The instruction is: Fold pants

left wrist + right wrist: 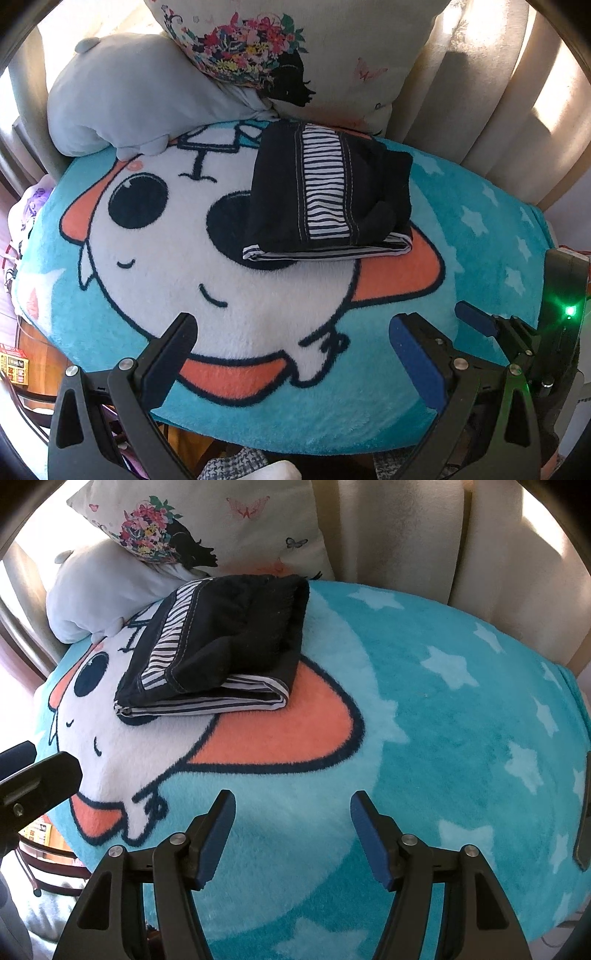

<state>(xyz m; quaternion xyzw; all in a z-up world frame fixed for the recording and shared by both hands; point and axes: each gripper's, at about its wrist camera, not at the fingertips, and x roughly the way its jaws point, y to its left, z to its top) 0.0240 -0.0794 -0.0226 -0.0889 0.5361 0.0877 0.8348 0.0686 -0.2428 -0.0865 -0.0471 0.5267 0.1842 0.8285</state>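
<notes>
At the bottom of its own view the left gripper hovers level over the blanket, jaws wide and empty. The right gripper does likewise, spread apart, holding nothing. Beyond them, upper centre, the folded pants lie on the blanket. Pillows sit behind.

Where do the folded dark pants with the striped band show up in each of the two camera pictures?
Left wrist view: the folded pants lie right of centre in the upper middle, on the blanket's cartoon face.
Right wrist view: the folded pants lie upper left of centre, beyond the open right gripper.
Shared landmark: the orange patch just below the pants' near folded edge.
</notes>
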